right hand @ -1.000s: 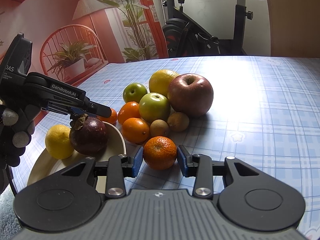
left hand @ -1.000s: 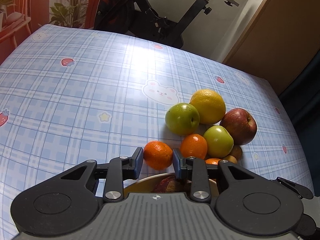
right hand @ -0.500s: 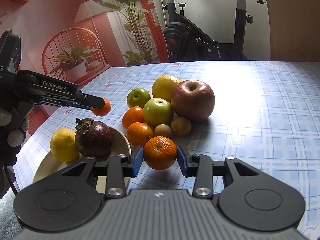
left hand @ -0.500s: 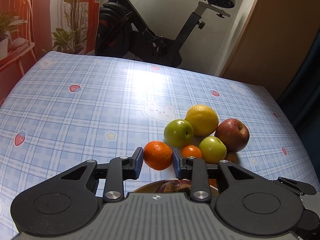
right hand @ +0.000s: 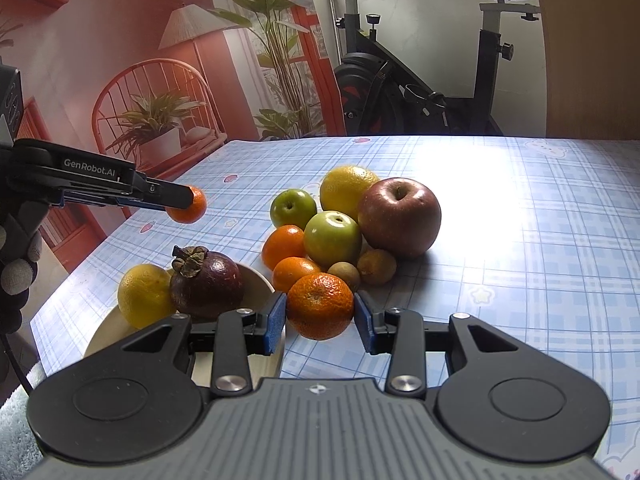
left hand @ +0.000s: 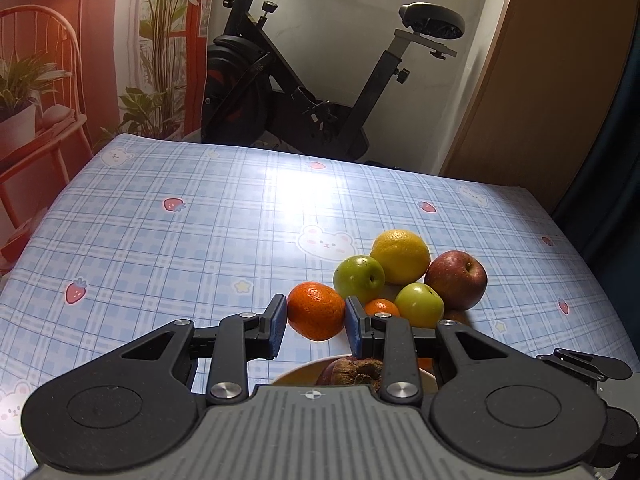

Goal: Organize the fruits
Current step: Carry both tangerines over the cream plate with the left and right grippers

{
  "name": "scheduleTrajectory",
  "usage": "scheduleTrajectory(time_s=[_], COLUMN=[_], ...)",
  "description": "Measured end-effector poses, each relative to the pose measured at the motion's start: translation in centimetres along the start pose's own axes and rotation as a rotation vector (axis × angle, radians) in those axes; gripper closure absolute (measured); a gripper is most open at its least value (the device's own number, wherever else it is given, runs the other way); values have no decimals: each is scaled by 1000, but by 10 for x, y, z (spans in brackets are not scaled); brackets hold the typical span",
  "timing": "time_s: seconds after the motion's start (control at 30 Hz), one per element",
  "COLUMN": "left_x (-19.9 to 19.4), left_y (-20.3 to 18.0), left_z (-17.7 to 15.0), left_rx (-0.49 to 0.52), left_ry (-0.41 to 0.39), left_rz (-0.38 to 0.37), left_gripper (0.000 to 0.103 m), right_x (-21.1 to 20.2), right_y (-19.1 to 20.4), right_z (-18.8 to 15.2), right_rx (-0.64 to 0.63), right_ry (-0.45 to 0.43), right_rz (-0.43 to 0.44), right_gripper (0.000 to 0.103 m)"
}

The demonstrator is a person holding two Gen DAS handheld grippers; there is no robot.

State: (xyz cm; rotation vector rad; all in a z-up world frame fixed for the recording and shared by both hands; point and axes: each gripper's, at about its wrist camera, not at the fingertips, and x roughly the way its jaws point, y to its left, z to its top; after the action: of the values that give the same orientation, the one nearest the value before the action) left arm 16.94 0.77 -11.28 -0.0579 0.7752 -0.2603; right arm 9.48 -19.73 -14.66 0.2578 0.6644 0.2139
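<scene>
The left tool is pinching a small mandarin between its blue pads, and in the right wrist view this fruit is hanging in the air above the desk, clear of the surface. The right tool is also pinching an orange mandarin, with both pads pressing on its sides; whether this fruit is touching the desk or is just above it, I cannot tell.

Behind the right tool, a pile of fruits is lying on the blue checked cloth of the desk: a red apple, a large yellow citrus touching it, two green apples, two more mandarins and two small brown kiwis. They are sitting close together, touching each other.

To the left of the pile, a pale bowl is standing near the desk edge. Inside it a dark purple mangosteen is lying beside a yellow lemon.

A gloved hand is holding the left tool. Beyond the desk an exercise bike is standing by the wall.
</scene>
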Motion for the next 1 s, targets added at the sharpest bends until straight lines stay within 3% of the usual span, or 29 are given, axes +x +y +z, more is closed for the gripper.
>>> scheduleTrajectory(time_s=[0.67,1.0], left_x=[-53,-70], left_y=[-9,-5], left_z=[-33,-55], left_rx=[52,43], left_ry=[-68,-64], left_rz=[-4,-27], left_gripper=[70,70], right_x=[-15,-22], right_y=[32,41], right_z=[-4,-17], right_rx=[-42,-51], right_ry=[7,25], right_rz=[32,44], right_gripper=[63,63])
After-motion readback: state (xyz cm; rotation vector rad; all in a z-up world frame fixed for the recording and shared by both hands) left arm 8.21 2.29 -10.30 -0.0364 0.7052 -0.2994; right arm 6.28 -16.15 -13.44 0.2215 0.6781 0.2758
